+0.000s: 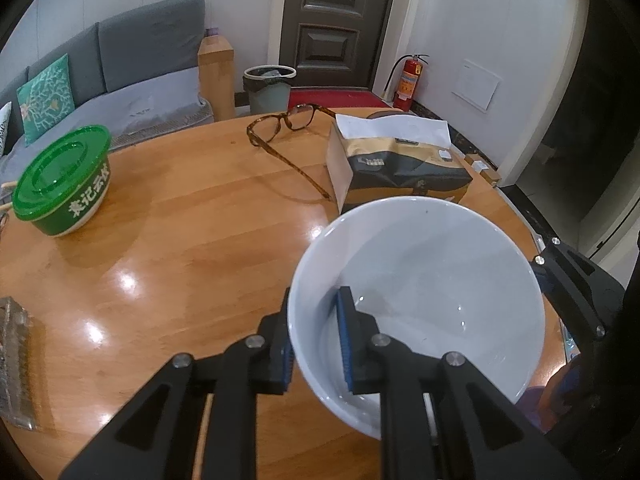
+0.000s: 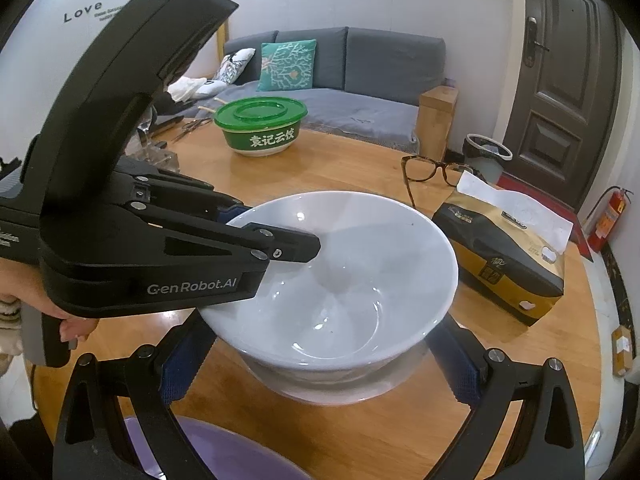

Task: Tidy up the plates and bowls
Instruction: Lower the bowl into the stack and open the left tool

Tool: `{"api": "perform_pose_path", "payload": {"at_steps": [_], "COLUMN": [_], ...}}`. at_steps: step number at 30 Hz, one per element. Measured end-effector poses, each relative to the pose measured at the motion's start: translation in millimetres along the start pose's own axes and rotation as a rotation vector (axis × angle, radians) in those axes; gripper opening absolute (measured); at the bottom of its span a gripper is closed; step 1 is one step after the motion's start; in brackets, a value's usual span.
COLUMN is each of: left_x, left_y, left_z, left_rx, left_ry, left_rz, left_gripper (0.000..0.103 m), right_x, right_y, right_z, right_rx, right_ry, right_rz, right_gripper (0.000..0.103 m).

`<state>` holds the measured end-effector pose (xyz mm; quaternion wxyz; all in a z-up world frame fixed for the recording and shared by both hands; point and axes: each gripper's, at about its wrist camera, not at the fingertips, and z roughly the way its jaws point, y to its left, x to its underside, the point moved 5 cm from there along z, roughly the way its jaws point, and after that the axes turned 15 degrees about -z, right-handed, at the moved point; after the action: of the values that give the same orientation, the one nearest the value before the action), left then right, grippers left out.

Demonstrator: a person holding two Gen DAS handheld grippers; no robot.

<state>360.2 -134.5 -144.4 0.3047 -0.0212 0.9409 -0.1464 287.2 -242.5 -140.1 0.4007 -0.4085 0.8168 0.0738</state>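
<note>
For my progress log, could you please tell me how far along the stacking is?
Nothing looks finished yet. In hand: the left hand-held gripper pinches the rim of the upper white bowl, seated on or just above the lower white bowl, which the open right hand-held gripper straddles. Left: release, then the purple plate.

Left gripper (image 1: 316, 344) pinching white bowl (image 1: 420, 280) by its rim above wooden table (image 1: 180, 240), near tissue pack (image 1: 396, 164) and glasses (image 1: 288, 128)

Left gripper (image 1: 316, 344) jaws pinched nearly closed, angled downward; right gripper (image 2: 320, 364) jaws spread wide.
</note>
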Motion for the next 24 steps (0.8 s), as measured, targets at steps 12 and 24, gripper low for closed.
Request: {"api": "perform_pose_path", "payload": {"at_steps": [12, 24], "left_x": [1.9, 0.9], "left_y": [-0.6, 0.8], "left_z": [1.5, 0.9], "left_rx": [-0.008, -0.007], "left_ry": [0.004, 0.008], "left_rz": [0.006, -0.007], "left_gripper": [0.015, 0.029], "right_x": [4.3, 6.0], "right_y": [-4.0, -3.4], "right_z": [-4.6, -18.3], "right_rx": [-0.009, -0.014], "right_ry": [0.003, -0.026], "right_rz": [0.031, 0.019], "right_gripper": [0.100, 0.100]}}
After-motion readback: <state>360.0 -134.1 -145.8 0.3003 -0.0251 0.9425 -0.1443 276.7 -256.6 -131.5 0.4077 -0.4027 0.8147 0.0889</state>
